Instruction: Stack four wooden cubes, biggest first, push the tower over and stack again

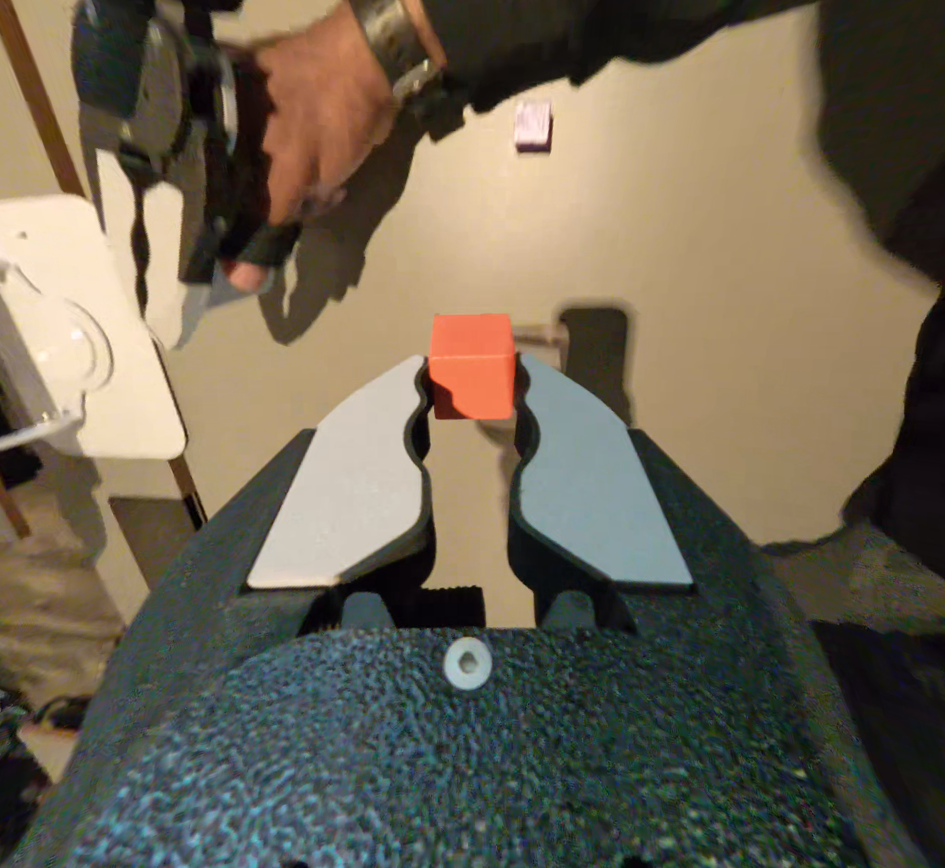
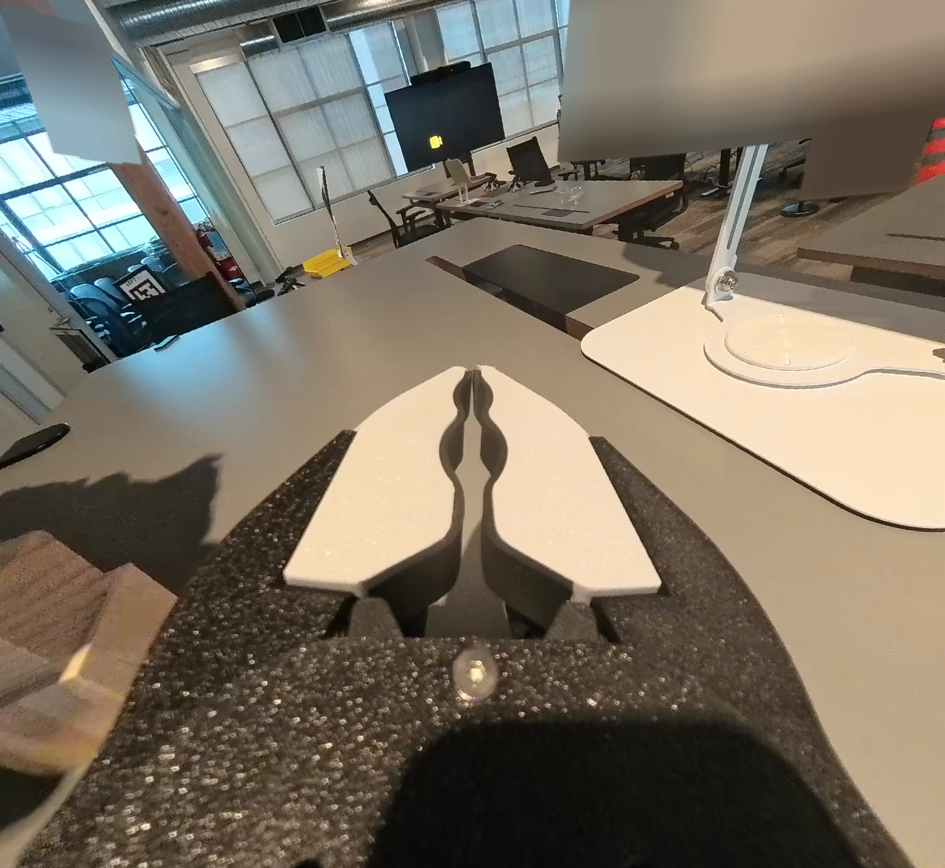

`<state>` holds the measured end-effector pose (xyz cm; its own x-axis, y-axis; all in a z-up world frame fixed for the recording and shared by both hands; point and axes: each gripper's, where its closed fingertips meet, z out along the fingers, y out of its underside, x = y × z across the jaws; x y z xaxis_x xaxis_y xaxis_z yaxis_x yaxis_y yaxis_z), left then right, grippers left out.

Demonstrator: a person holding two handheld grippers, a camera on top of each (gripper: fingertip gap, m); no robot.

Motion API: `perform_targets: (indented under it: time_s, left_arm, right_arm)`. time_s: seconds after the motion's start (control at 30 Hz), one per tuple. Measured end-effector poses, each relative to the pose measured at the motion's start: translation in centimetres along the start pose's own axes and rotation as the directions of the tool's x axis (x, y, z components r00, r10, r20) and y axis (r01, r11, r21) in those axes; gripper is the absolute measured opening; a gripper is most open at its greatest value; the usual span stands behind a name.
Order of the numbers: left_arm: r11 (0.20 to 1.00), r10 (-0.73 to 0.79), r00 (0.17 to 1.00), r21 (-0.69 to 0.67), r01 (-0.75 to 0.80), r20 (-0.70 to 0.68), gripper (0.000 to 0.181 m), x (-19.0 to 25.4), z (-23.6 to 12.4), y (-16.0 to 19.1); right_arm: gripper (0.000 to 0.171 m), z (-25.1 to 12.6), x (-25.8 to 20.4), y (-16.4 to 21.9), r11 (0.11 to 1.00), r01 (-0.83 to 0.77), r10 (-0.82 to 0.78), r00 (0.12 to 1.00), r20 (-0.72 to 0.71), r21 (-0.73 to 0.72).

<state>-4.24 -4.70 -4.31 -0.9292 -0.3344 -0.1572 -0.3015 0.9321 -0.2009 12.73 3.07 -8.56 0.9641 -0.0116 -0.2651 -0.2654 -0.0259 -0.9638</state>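
Orange wood fills my left gripper: its fingers are clamped narrow on the orange cube, held above the beige table; beyond it the person's hand grips the other tool, and a small purple cube lies far off on the table. My right gripper has its fingers pressed together on nothing; a wooden block sits blurred at lower left, a white lamp base to the right, a dark screen far behind.
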Motion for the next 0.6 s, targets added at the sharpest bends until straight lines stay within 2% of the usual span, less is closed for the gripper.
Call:
perform_targets:
  time_s: [0.13,0.33,0.6]
  left_arm:
    - [0.996,-0.026,0.998,-0.090,0.022,-0.051,0.029,0.8,1.0,2.5]
    - [0.989,-0.043,0.992,-0.143,0.025,-0.120,0.029,2.2,2.8,3.7]
    - [0.973,0.014,0.987,-0.224,-0.051,-0.162,0.029,3.0,4.2,4.8]
  right_arm:
    - [0.000,0.0,0.0,0.0,1.000,0.002,-0.002,1.000,-0.001,0.001]
    - [0.000,-0.1,0.0,0.0,1.000,0.003,-0.003,1.000,-0.001,0.004]
    - [0.000,0.0,0.0,0.0,1.000,-0.001,0.001,1.000,0.001,0.002]
